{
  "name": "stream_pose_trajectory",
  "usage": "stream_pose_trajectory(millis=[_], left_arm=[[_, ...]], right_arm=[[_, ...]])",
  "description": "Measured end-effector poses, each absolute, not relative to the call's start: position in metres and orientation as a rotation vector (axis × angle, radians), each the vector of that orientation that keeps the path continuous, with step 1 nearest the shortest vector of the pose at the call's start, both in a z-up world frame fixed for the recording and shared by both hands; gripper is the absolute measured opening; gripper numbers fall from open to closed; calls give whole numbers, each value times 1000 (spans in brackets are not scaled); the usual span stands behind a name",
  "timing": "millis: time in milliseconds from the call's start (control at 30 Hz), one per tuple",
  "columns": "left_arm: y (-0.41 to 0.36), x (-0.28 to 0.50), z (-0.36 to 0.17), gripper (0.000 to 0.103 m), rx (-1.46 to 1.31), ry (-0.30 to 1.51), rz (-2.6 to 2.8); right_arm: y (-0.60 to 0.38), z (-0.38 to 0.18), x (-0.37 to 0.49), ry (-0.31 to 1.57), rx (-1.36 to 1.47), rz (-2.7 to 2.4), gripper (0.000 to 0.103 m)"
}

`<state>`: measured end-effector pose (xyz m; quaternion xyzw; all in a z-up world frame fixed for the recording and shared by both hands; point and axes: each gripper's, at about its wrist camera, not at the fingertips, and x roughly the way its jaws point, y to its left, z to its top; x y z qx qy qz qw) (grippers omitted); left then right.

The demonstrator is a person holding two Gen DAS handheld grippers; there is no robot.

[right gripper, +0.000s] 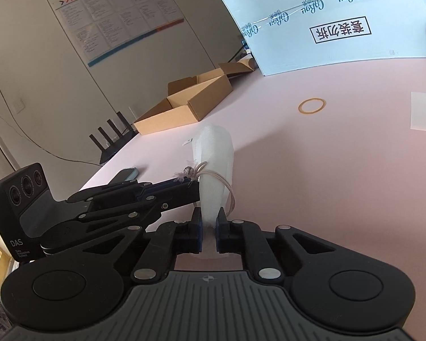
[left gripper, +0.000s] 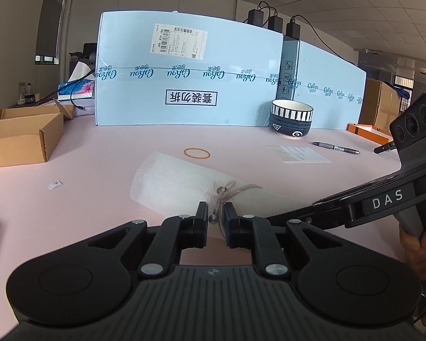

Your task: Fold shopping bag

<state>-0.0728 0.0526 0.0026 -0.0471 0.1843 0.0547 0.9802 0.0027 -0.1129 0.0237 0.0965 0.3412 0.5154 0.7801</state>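
A white, rolled shopping bag (left gripper: 179, 182) lies on the pink table (left gripper: 99, 147), bound around its middle by a pinkish drawstring (left gripper: 235, 189) with a knot and a small bead. My left gripper (left gripper: 215, 213) is shut on the drawstring just below the knot. In the right wrist view it reaches in from the left, its tips (right gripper: 189, 181) at the knot. My right gripper (right gripper: 209, 216) is shut on the near end of the bag (right gripper: 213, 147), which stands up edge-on between the pads. The drawstring (right gripper: 215, 175) loops around it. In the left wrist view the right gripper's arm (left gripper: 340, 207) enters from the right, its tips hidden.
A rubber band (left gripper: 196, 153) lies beyond the bag. A striped bowl (left gripper: 292, 118), a pen (left gripper: 335, 147) and a paper sheet (left gripper: 298, 153) sit to the right. An open cardboard box (left gripper: 17, 139) stands left, tall blue cartons (left gripper: 184, 71) behind. A phone (right gripper: 125, 174) lies near the table edge.
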Motion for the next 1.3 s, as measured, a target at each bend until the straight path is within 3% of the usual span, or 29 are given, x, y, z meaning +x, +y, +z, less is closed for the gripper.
stream_pose_trajectory(millis=[333,767,933,1033,1100,1233,1300], left_arm=[[34,-77,8,11,20,327,128],[43,-76,4,23,11,357,161],[44,-77,2,33,13,365,174],[45,-78,2,37,-7,378,177],[46,-79,2,52,-16,383,187],[47,-86,6,56,-35,373,186],[48,-90,8,68,-50,366,174]], right_arm=[[-138,5,25,915,717,1166,6],[-141,7,24,907,516,1095,7],[-149,7,23,873,477,1043,18],[-155,10,24,831,456,1009,32],[-161,11,25,802,462,984,42],[-176,15,26,752,476,926,60],[-181,18,24,721,457,893,73]])
